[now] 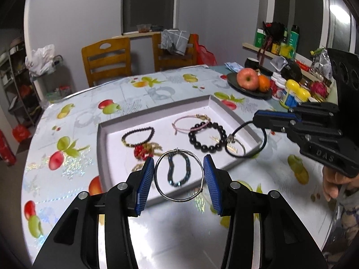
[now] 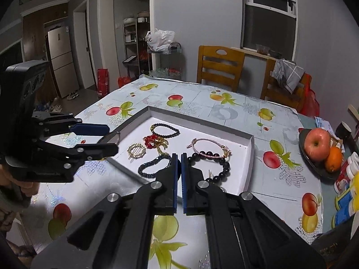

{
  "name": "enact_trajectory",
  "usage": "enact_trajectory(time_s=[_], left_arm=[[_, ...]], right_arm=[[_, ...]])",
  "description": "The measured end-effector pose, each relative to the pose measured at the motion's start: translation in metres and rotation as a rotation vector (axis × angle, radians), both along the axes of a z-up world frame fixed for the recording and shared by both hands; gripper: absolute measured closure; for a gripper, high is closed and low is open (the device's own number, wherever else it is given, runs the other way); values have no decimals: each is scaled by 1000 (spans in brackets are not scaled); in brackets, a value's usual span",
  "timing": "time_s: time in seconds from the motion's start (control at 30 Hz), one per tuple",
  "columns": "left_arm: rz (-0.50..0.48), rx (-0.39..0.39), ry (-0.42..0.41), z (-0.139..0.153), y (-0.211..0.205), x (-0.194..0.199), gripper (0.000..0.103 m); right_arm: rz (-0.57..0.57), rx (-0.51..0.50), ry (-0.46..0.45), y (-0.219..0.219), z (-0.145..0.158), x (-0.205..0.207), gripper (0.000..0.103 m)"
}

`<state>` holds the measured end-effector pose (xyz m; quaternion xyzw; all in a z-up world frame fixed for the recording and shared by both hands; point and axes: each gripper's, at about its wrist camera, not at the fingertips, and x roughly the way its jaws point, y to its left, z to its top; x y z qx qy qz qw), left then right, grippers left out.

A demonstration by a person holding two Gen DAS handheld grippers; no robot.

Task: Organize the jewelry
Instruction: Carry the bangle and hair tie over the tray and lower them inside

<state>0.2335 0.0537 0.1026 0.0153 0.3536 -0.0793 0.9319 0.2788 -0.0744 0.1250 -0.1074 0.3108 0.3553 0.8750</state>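
Silver wire bangle (image 1: 179, 174): held between the blue pads of the left gripper (image 1: 179, 179), lower centre of the left wrist view, raised above the near edge of the white tray (image 1: 233, 114). The pads press on opposite sides of the ring, so the fingers are closed on it across its width. In the right wrist view the same bangle (image 2: 110, 137) shows only as a sliver at the left gripper's tip (image 2: 110, 141), middle left of frame.

Assessed handling: light, thin, smooth metal, likely slippery against a flat pad and springy under squeeze. Too much force could bend it oval; too little could let it pivot. The wire-wrapped joints at top and lower right look like the least slippery hold.

Right gripper (image 1: 258, 120), right of the left wrist view: fingers closed on a black cord bracelet (image 1: 246, 139) with a small charm, hanging limp over the tray's right wall. Judged soft, floppy, very light. In its own view the right gripper's fingers (image 2: 179, 174) stand almost together; the cord between them is not visible.

Tray contents: large black bead bracelet (image 1: 207, 136), pink cord bracelet (image 1: 190, 122), small dark bead bracelet (image 1: 138, 136), red ornament (image 1: 141, 151), dark chain bracelet (image 1: 178, 168), gold wreath brooch (image 2: 136, 150). The beads are judged heavier and apt to roll.
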Motion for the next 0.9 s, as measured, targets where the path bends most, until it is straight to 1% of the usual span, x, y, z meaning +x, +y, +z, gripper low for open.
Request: enact_trajectory(time_s=[0.13,0.3,0.47,0.7,0.9], left_arm=[[32,1,-17,-12,0,19,56],[66,-21,12,-36,3,39,56],[83,-44,49,-58,5,54,56],[68,-46,90,-71,2,65,56],[64,-66,122,-80,2,70,56]], right_arm=[[-13,8,14,3,-8,12,100],[-36,30,56,2,-26,30,100],[-41,27,92,8,-45,42,100],[-42,-6,129,16,-71,51,100],[-53,-19,147,17,-83,53,100]])
